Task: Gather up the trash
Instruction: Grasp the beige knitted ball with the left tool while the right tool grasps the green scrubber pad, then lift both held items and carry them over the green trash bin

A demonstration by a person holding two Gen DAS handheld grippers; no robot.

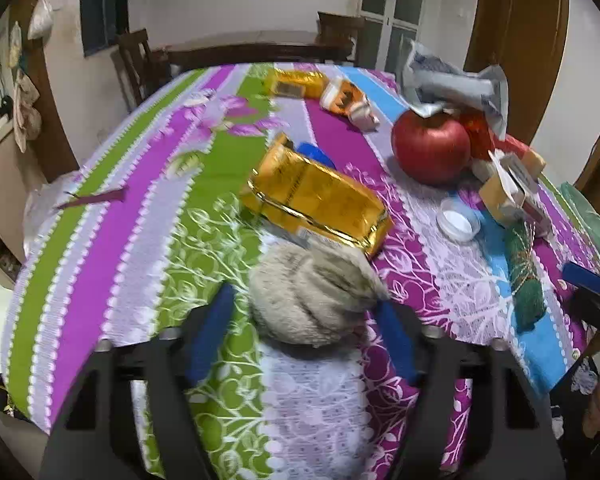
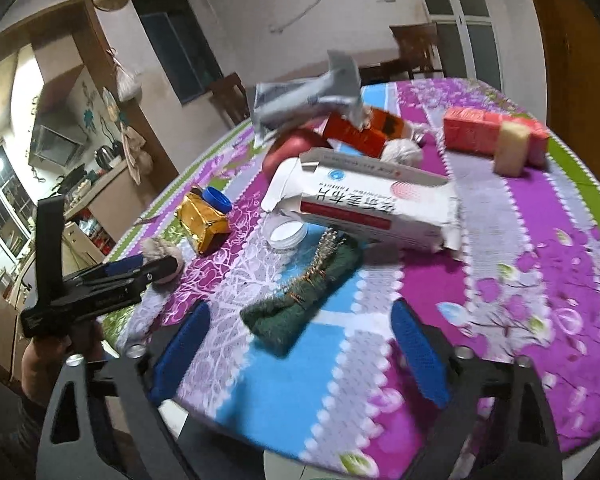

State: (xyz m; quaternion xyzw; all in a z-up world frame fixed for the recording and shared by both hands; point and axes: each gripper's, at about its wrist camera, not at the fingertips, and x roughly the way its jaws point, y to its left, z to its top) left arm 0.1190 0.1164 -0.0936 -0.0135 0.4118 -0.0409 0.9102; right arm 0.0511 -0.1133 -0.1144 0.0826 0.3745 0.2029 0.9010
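Left gripper (image 1: 304,332) straddles the beige wad (image 1: 314,294), its 2 fingers (image 1: 210,336) spread with gaps either side, nothing pinched; right gripper (image 2: 300,354) spread too, the green bundle (image 2: 300,300) just ahead, long axis slanting away rightward.

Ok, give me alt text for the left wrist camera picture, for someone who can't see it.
The left gripper straddles a crumpled beige fuzzy cloth ball on a striped purple, green and blue floral tablecloth. Just beyond it lies a shiny gold foil packet, with a red apple, a white plastic lid and a dark green knitted bundle to the right.
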